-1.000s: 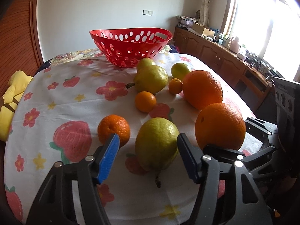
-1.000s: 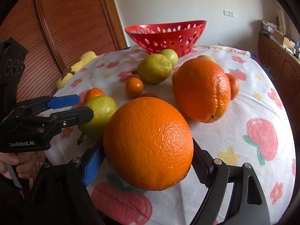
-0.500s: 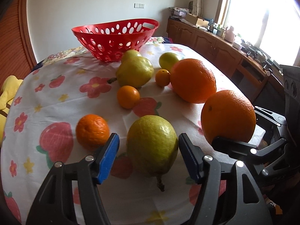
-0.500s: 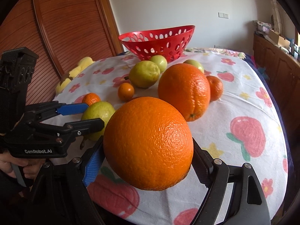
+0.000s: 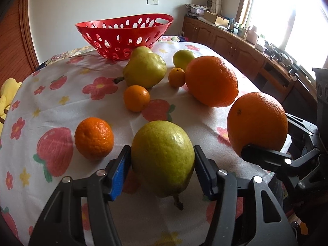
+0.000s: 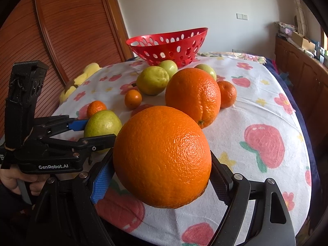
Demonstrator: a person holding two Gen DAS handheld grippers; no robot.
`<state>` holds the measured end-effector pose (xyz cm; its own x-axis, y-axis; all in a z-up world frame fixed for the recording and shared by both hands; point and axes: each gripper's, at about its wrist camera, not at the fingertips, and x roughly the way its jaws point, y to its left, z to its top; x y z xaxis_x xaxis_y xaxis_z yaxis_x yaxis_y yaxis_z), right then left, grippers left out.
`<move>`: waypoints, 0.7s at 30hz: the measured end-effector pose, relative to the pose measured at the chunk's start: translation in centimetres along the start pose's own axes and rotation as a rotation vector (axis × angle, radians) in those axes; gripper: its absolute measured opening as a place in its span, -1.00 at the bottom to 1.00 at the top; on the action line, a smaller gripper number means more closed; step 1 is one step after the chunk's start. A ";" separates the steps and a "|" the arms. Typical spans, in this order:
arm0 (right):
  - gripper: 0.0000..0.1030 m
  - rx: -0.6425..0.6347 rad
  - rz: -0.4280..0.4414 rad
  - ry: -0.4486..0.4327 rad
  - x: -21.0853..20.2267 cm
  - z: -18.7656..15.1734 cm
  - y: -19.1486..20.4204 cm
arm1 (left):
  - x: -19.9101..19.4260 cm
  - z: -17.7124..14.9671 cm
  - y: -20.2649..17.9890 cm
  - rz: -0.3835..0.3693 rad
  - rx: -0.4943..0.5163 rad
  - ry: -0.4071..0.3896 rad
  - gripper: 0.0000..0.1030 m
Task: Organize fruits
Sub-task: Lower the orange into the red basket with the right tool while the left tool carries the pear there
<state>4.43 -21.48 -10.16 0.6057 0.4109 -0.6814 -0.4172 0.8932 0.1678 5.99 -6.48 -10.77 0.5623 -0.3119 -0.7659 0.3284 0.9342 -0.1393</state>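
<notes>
My left gripper (image 5: 162, 153) straddles a green pear (image 5: 162, 157) lying on the flowered tablecloth (image 5: 61, 94). Its jaws are closing and both pads touch the pear's sides. In the right wrist view that gripper (image 6: 96, 131) and pear (image 6: 102, 124) sit at the left. My right gripper (image 6: 162, 164) is shut on a large orange (image 6: 162, 155), held just over the table's near edge; this orange (image 5: 257, 123) shows at the right of the left wrist view. The red perforated basket (image 5: 125, 30) stands empty-looking at the far end.
Between me and the basket lie a second large orange (image 5: 211, 81), another pear (image 5: 145, 69), three small mandarins (image 5: 94, 137) and a green round fruit (image 5: 183, 58). A yellow object (image 5: 8, 94) sits off the table's left edge. Wooden cabinets (image 5: 235, 45) line the right wall.
The left gripper came slightly forward and down over the pear and its jaws narrowed until the pads met the fruit. The right gripper kept hold of its orange.
</notes>
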 end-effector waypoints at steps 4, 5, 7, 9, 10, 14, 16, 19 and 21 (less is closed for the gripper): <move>0.66 -0.002 0.000 -0.004 -0.2 0.1 0.1 | -0.8 0.4 0.0 -0.008 0.000 -0.021 0.14; 0.66 -0.003 0.000 -0.006 -0.3 0.2 0.1 | -1.1 0.5 0.0 -0.009 0.002 -0.028 0.14; 0.66 -0.005 0.000 -0.012 -0.5 0.4 0.2 | -1.6 0.9 0.0 -0.012 0.005 -0.040 0.14; 0.66 -0.006 -0.001 -0.018 -0.7 0.7 0.2 | -2.2 1.3 0.0 -0.015 0.007 -0.055 0.14; 0.66 -0.009 -0.002 -0.021 -0.8 0.8 0.2 | -2.4 1.5 0.0 -0.016 0.007 -0.059 0.14; 0.66 -0.025 -0.003 -0.035 -1.3 1.7 0.4 | -3.3 2.5 0.2 -0.015 0.015 -0.085 0.14; 0.66 -0.032 -0.002 -0.044 -1.5 2.2 0.4 | -3.8 3.0 0.3 -0.015 0.017 -0.100 0.14; 0.66 -0.039 0.002 -0.058 -1.7 3.0 0.4 | -4.4 3.8 0.5 -0.016 0.020 -0.122 0.14; 0.66 -0.044 0.004 -0.065 -1.8 3.7 0.3 | -4.6 4.4 0.7 -0.016 0.022 -0.133 0.14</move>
<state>5.77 -21.27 -6.24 0.6460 0.4270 -0.6327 -0.4482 0.8832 0.1384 6.98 -5.12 -4.62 0.6521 -0.3481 -0.6735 0.3537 0.9254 -0.1358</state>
